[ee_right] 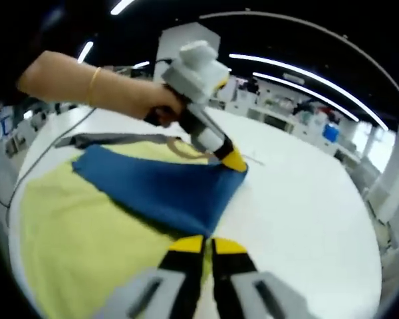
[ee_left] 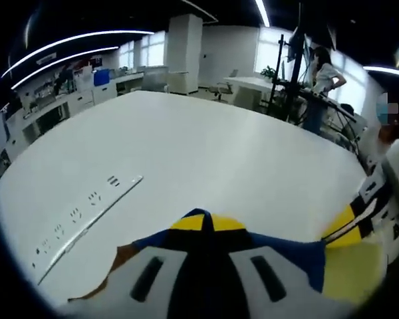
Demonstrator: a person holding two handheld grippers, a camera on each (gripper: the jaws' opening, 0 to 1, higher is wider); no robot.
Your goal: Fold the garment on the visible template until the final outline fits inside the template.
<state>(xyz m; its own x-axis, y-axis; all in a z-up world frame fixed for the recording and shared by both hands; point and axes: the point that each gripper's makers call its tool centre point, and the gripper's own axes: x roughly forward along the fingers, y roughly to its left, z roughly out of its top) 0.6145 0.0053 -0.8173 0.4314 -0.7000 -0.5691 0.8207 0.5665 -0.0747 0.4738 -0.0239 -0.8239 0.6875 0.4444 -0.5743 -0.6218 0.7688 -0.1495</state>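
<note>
Already, the folding is looking to be well underway but not finished. The garment (ee_right: 86, 219), a pale yellow piece with a blue panel, is lying spread on the white table (ee_right: 299, 199), and the blue panel is being drawn across the yellow cloth, its far corner pinched in the yellow tips of the left gripper (ee_right: 234, 161); a person's hand (ee_right: 161, 109) is holding that tool from beyond the garment. In the left gripper view, that same left gripper (ee_left: 207, 224) is showing its jaws closed together over blue and yellow fabric, so it is clamping the garment. The right gripper (ee_right: 206, 244) is sitting at the near edge of the garment with its yellow tips pressed tight together; whether cloth is caught between them I cannot tell. A grey-brown sheet (ee_right: 113, 140), possibly the template, is peeking out past the far edge of the garment, though I cannot be sure. Judging by how much yellow is spreading wide of the blue fold, at least one more fold and a check against the outline are remaining.
</note>
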